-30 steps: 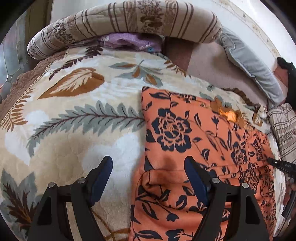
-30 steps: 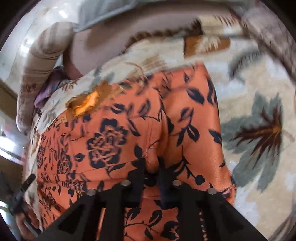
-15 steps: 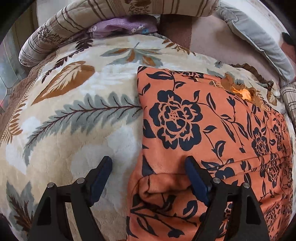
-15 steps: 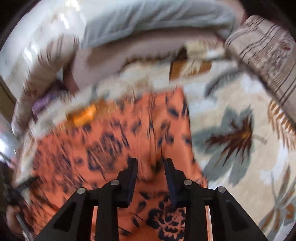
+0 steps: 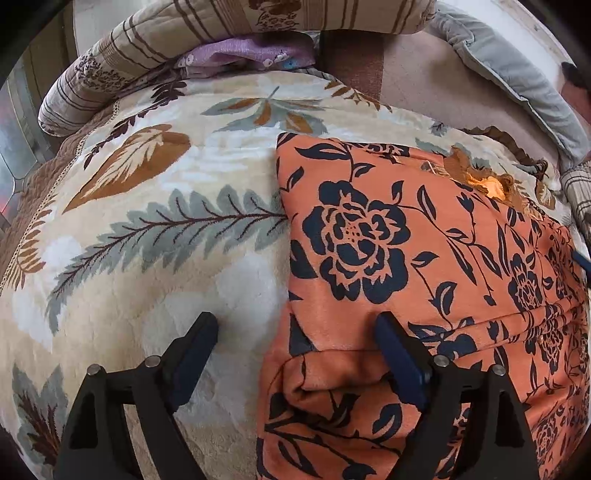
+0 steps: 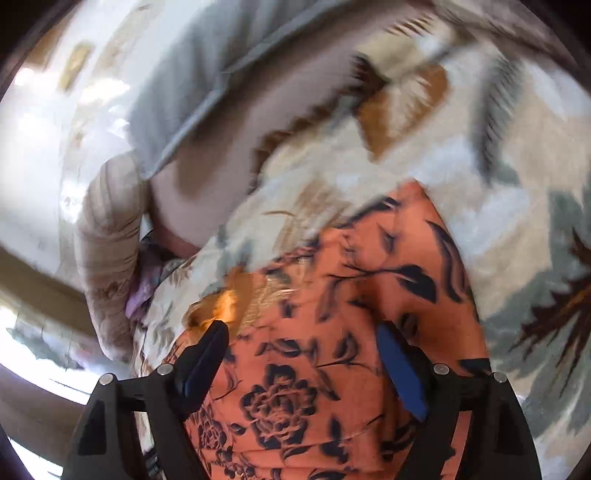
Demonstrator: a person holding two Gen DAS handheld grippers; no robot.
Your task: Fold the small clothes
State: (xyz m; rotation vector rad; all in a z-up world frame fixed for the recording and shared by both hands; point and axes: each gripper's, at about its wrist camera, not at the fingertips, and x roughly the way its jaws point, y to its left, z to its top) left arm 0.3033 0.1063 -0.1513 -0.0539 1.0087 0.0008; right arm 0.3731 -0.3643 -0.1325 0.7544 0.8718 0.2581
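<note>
An orange garment with dark blue flowers [image 5: 406, 258] lies flat on a cream leaf-patterned blanket [image 5: 147, 240]. Its near end is folded into a thick doubled edge. My left gripper [image 5: 295, 332] is open and empty, straddling the garment's left edge, with one finger over the blanket and one over the cloth. My right gripper [image 6: 303, 343] is open and empty above the same garment [image 6: 351, 332]; this view is blurred by motion. An orange-yellow patch [image 5: 487, 184] shows at the garment's far edge.
A striped brown bolster [image 5: 221, 33] lies along the far edge of the bed with a purple cloth [image 5: 251, 55] tucked under it. A grey cushion [image 5: 509, 66] lies at the far right, over a tan-brown sheet [image 5: 406, 74].
My right gripper opened, let go of the garment and swung back over it. My left gripper stayed open and shifted slightly along the garment's left edge.
</note>
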